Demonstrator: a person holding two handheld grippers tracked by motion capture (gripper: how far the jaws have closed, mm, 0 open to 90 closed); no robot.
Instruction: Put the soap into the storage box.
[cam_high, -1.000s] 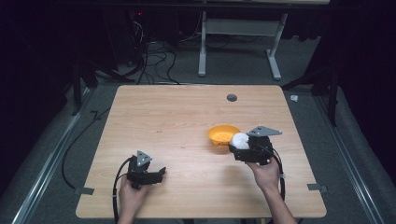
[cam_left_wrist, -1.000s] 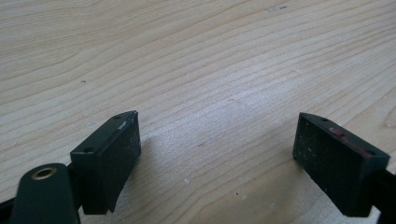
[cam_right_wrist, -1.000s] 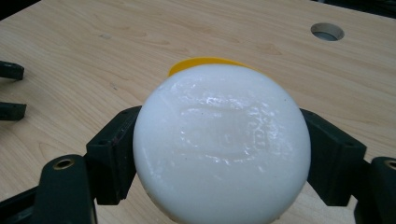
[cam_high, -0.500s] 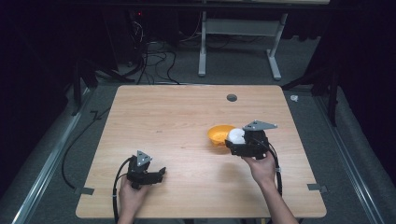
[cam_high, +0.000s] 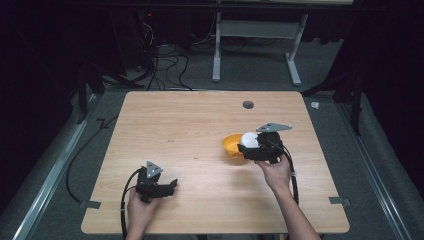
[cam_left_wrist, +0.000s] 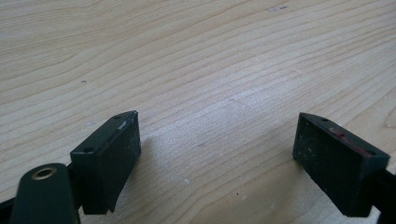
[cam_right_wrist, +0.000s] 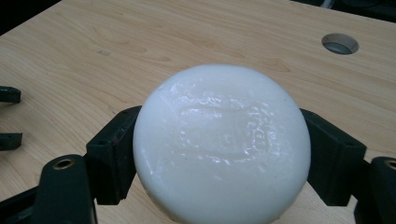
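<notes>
Done: the right tool (cam_high: 256, 148) has its jaws squeezed on the white ball (cam_right_wrist: 222, 142), up over the orange bowl (cam_high: 231, 144), near the right edge of the surface (cam_high: 190, 125).
Left: put the ball in the bowl, I think.
Left tool (cam_high: 170, 186): wide open, holding nothing, near the front edge.
Count: one ball, one bowl, two tools.

I've got the glossy white round puck (cam_right_wrist: 222, 144) clamped at its sides, held just above the orange bowl (cam_high: 232, 144)
</notes>
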